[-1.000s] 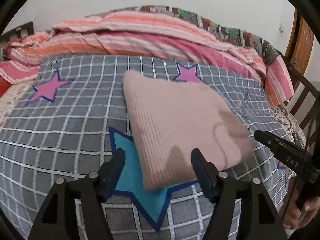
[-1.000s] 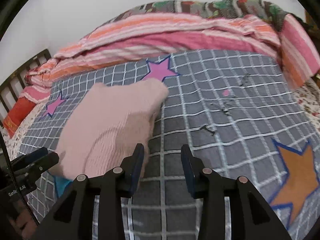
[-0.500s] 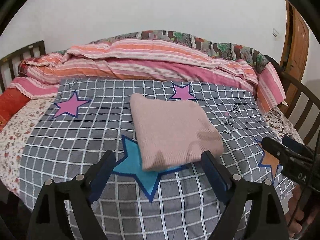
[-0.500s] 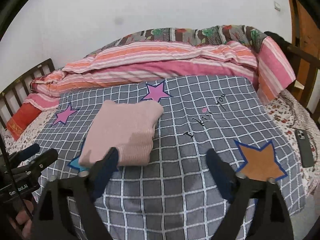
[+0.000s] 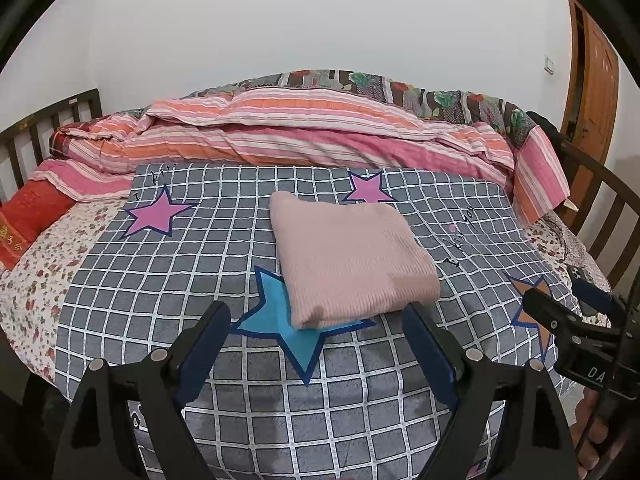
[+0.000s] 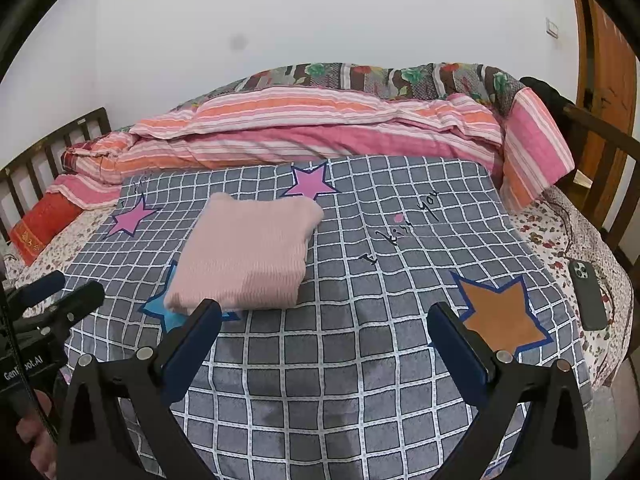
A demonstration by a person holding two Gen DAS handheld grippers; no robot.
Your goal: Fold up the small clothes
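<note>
A pink knitted garment (image 5: 350, 256) lies folded into a neat rectangle on the grey checked blanket (image 5: 192, 264), partly over a blue star. It also shows in the right wrist view (image 6: 248, 252). My left gripper (image 5: 316, 320) is open and empty, held back above the blanket's near edge, apart from the garment. My right gripper (image 6: 324, 322) is open and empty, to the right of the garment and clear of it. The right gripper's side shows in the left wrist view (image 5: 576, 324); the left gripper's side shows in the right wrist view (image 6: 56, 300).
A striped pink and orange duvet (image 5: 320, 132) is heaped along the back of the bed. A red cushion (image 5: 28, 212) lies far left. A dark phone (image 6: 586, 294) lies on the floral sheet at right. Wooden bed rails (image 6: 600, 160) and a door (image 5: 592, 80) stand at right.
Both grippers have opened wide and pulled back and up from the folded pink garment, which stays flat on the blanket. More of the bed is in view.
</note>
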